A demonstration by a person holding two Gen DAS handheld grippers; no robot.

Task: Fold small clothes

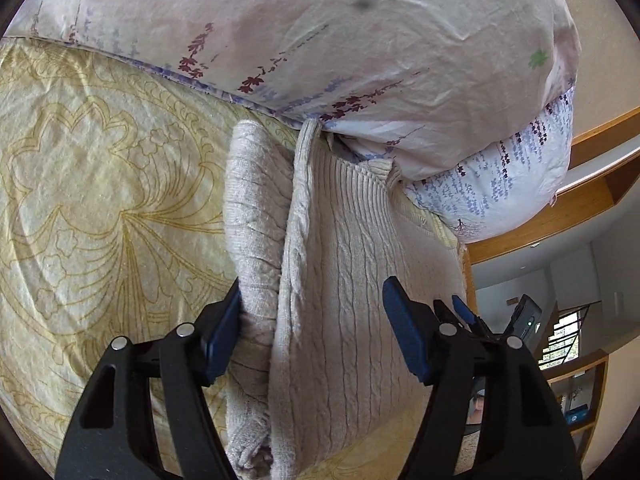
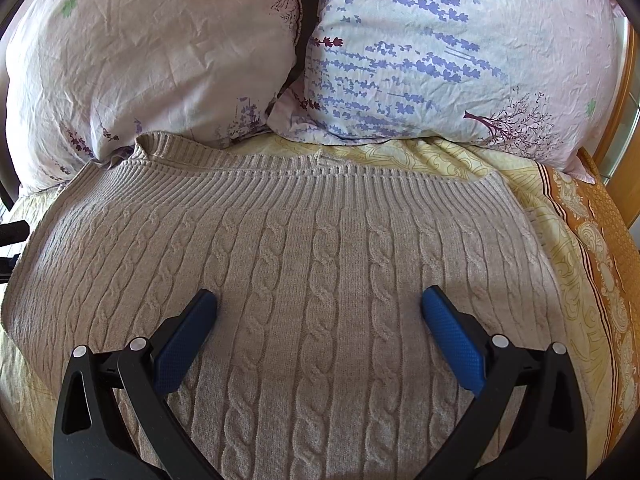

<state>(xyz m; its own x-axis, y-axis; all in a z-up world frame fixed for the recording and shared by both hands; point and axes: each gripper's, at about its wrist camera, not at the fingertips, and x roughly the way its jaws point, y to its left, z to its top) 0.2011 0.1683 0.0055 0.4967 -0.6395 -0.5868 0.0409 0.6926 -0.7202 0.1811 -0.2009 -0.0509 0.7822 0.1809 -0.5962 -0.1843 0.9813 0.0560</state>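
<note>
Two plump floral cotton pillows (image 2: 160, 60) close off the far side, pressing against the ribbed hem of the beige cable-knit sweater (image 2: 304, 264). A raised fold of that sweater (image 1: 252, 208) stands at its left. To the right, bare yellow patterned bedsheet (image 2: 560, 248) lies unobstructed.

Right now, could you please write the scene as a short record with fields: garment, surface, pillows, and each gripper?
garment: beige cable-knit sweater, lying flat, ribbed hem toward pillows
sleeve: folded lengthwise over the body
surface: yellow patterned bedsheet
pillows: two pale floral pillows behind sweater
left gripper: open, astride the sleeve fold
right gripper: open, over sweater middle
</note>
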